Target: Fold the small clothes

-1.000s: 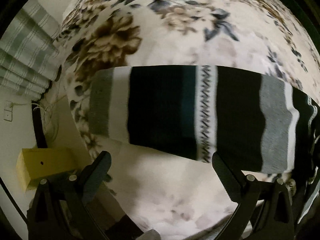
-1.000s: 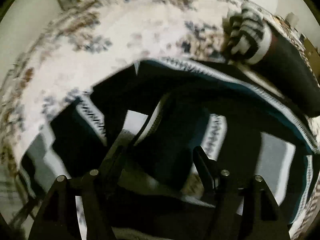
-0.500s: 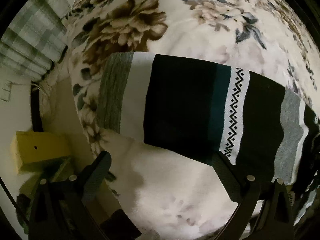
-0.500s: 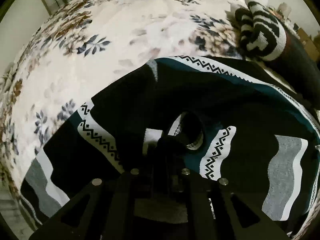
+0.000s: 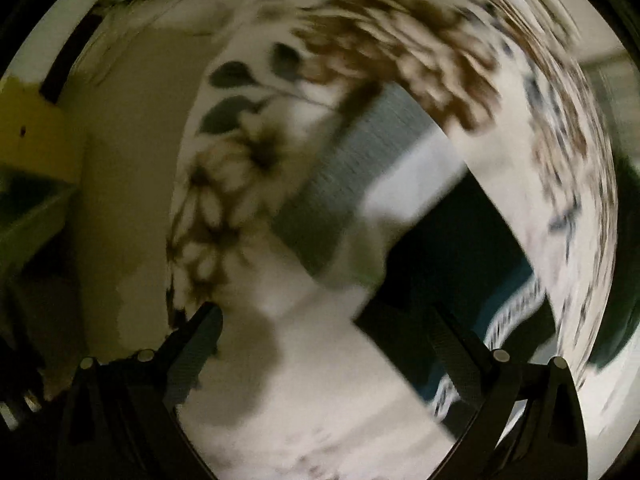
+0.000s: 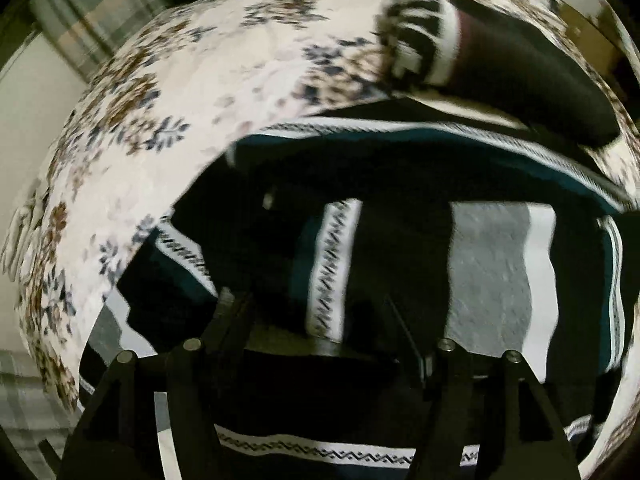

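Observation:
A black knit sweater (image 6: 400,208) with grey, white, teal and zigzag bands lies spread on a floral bedspread (image 6: 208,92). In the left wrist view one sleeve (image 5: 360,184) with a grey and white cuff runs diagonally; the picture is blurred. My left gripper (image 5: 324,328) is open and empty, just before the sleeve. My right gripper (image 6: 316,308) is open over the sweater's body, with the folded sleeve's zigzag band between its fingers.
A rolled black-and-white striped garment (image 6: 424,28) and a dark garment (image 6: 532,76) lie at the far right of the bed. The bed's left edge drops to a beige floor (image 5: 120,160) with a yellow box (image 5: 28,128).
The right gripper was shut on the sweater half a second ago and has opened, leaving the sleeve folded across the body. The left gripper has swung left toward the sleeve cuff.

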Demonstrator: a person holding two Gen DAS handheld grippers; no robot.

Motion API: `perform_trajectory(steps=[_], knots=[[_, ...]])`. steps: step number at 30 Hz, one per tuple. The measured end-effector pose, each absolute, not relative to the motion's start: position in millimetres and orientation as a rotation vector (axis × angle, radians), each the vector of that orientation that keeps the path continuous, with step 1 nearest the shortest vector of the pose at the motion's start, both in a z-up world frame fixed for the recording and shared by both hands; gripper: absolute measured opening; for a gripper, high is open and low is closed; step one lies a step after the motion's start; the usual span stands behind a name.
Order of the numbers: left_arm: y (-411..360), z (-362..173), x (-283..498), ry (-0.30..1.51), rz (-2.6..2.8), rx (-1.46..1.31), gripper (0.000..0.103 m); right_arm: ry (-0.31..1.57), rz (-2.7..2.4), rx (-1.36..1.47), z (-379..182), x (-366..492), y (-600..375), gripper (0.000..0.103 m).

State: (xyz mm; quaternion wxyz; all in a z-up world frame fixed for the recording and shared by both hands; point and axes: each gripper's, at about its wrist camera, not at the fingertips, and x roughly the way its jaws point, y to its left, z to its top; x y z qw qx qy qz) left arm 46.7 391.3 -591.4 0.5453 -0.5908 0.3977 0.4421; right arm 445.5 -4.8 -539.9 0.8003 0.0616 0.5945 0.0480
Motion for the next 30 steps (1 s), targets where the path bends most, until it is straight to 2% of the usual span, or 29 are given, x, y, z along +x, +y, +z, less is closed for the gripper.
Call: perform_trajectory(steps=[2, 3, 4, 5, 8, 10, 14, 15, 21, 26, 30], knots=[[406, -596, 36, 0.899, 1.135, -1.396, 0.094, 1.279, 0.073, 0.143, -543, 442, -12, 0.069], [411, -595, 33, 0.883, 1.17, -1.378, 0.087, 1.275, 0.057, 0.14, -543, 440, -15, 0.069], [416, -594, 32, 0.867, 1.203, -1.359, 0.074, 1.275, 0.046, 0.137, -543, 439, -15, 0.069], [424, -593, 30, 0.858, 1.239, -1.332, 0.067, 1.273, 0.028, 0.125, -543, 438, -17, 0.069], [435, -590, 31, 0.821, 1.224, -1.277, 0.028, 1.274, -0.047, 0.052, -540, 434, -24, 0.069], [441, -584, 35, 0.846, 1.202, -1.204, 0.005, 1.287, -0.106, -0.016, -542, 432, -31, 0.079], [444, -564, 52, 0.858, 1.145, -1.069, 0.004, 1.318, -0.157, -0.035, -543, 431, -50, 0.095], [437, -552, 61, 0.853, 1.128, -1.024, 0.004, 1.313, -0.168, -0.038, -542, 430, -55, 0.096], [404, -472, 132, 0.775, 0.98, -0.784, 0.004, 1.31, -0.151, 0.043, -543, 423, -84, 0.096], [354, -384, 188, 0.664, 0.815, -0.626, 0.004, 1.322, -0.145, 0.134, -539, 416, -126, 0.096], [275, -330, 247, 0.613, 0.606, -0.487, 0.004, 1.328, -0.16, 0.201, -531, 412, -173, 0.096]])
